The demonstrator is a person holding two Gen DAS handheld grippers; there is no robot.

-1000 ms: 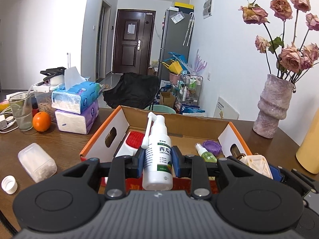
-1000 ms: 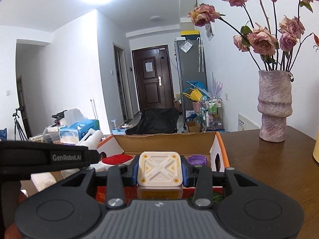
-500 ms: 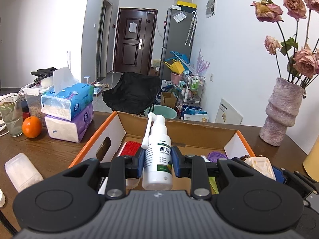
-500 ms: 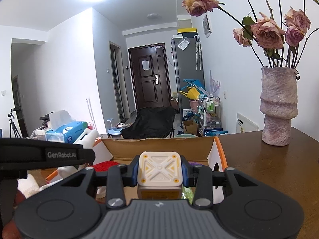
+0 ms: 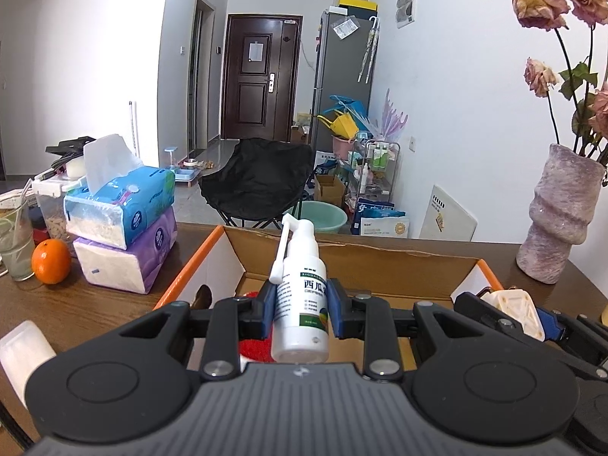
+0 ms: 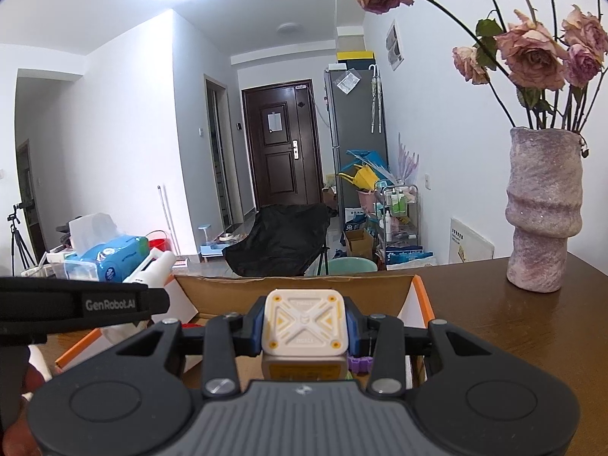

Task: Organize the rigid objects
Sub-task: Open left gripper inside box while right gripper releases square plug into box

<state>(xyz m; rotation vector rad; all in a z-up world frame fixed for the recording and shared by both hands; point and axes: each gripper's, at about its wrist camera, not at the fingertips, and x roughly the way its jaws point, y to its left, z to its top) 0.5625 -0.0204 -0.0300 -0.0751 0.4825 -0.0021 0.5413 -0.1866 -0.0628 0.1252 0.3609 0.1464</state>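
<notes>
left claw gripping white spray bottle, right claw gripping cream cube, both over cardboard box

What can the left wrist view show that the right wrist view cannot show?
Only the left wrist view shows the orange, the purple tissue pack and the left gripper shut on the spray bottle. Only the right wrist view shows the tripod and the right gripper head-on, shut on the cream cube. Both show the cardboard box, vase and door.
</notes>
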